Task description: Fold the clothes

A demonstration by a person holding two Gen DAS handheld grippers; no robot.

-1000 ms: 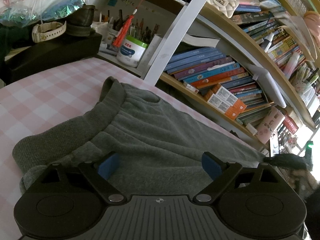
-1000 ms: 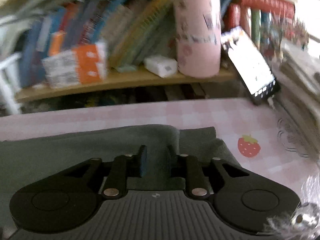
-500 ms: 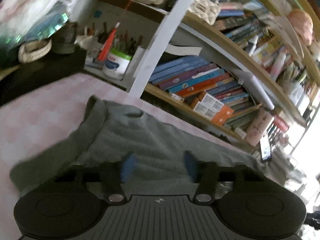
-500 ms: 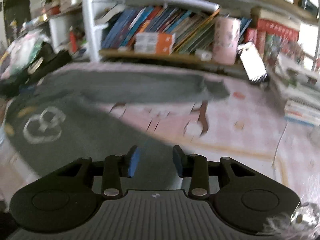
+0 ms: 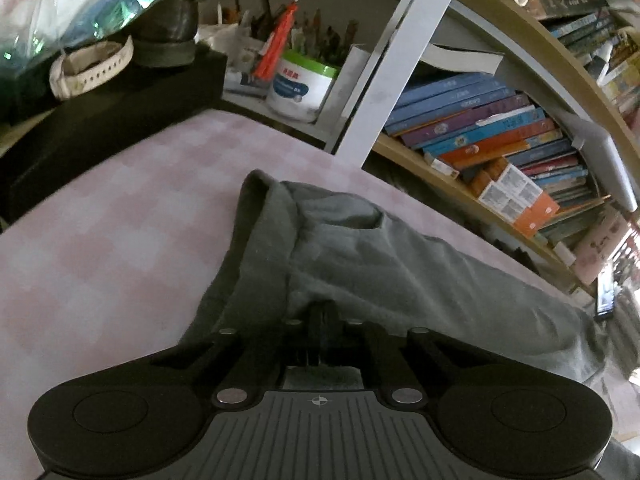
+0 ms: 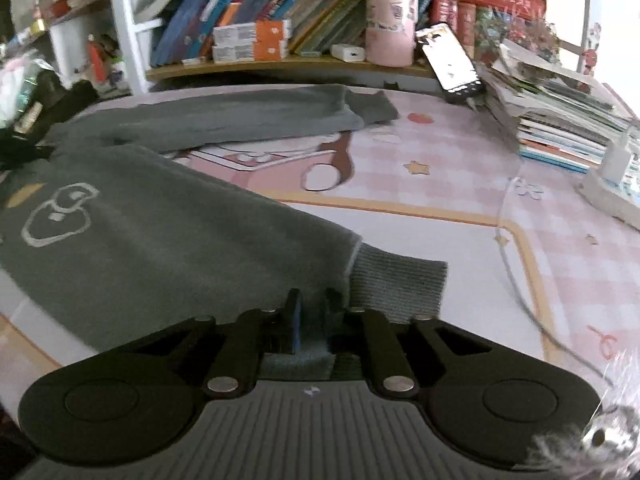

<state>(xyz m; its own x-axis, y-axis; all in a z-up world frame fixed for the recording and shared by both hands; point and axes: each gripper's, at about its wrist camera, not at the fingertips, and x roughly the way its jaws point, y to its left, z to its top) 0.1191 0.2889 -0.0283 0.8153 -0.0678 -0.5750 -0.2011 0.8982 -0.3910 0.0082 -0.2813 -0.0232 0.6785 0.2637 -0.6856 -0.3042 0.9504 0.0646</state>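
Grey sweatpants (image 5: pixel 360 248) lie on the pink checked table mat (image 5: pixel 120 240). My left gripper (image 5: pixel 325 316) is shut on a bunched fold of the pants just behind the ribbed waistband (image 5: pixel 256 232). In the right wrist view the near leg (image 6: pixel 160 232), printed with a white cartoon outline, runs toward me. My right gripper (image 6: pixel 311 308) is shut on that leg's end, right beside the ribbed cuff (image 6: pixel 396 284). The far leg (image 6: pixel 240 116) lies flat along the shelf side, its cuff (image 6: pixel 372 106) near a strawberry print.
A low bookshelf (image 6: pixel 280 64) borders the far edge. A phone (image 6: pixel 450 62) leans by a pink cup (image 6: pixel 390 20). A stack of books (image 6: pixel 560 120) and a thin cable (image 6: pixel 516 260) sit at the right. A black box (image 5: pixel 100 120) and a pen tub (image 5: pixel 300 84) stand at the left.
My left gripper went from wide open to shut on the fabric by the waistband. My right gripper drew back from the shelf side to the near edge and now grips the near leg's end.
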